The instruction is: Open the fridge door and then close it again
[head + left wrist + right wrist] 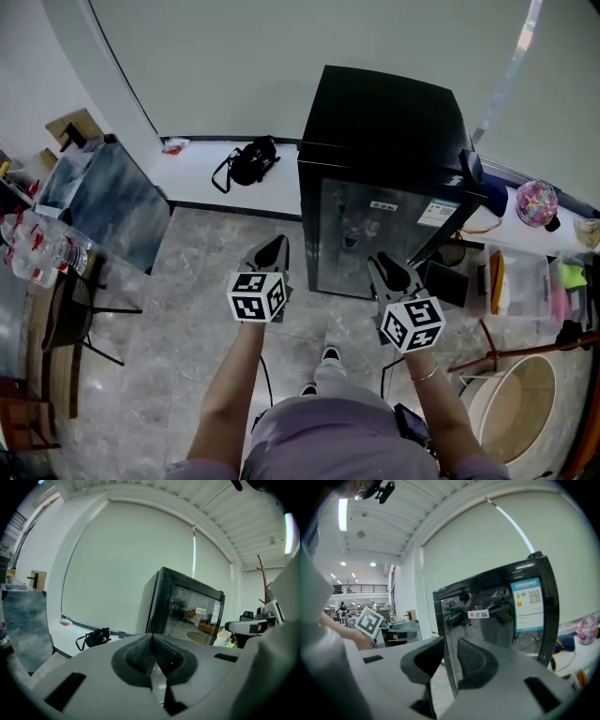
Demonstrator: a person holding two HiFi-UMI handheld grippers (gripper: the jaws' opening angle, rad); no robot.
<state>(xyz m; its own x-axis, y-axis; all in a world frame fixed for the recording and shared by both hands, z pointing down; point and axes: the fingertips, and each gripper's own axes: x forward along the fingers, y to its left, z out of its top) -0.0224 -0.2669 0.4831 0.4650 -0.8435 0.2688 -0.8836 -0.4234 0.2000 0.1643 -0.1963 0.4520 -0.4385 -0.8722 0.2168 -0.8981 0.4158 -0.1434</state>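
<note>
The left hand-held gripper (273, 247) is closed on nothing, its pads meeting tip to tip. Beside it, the right hand-held gripper (384, 266) holds its jaws partly apart and empty, and one edge of the glass door (497, 616) shows through the gap. Just beyond both, the black fridge (386, 112) stands on the floor (187, 281) with that door shut. Farther left, a black bag (249, 161) lies on a white ledge (199, 176).
</note>
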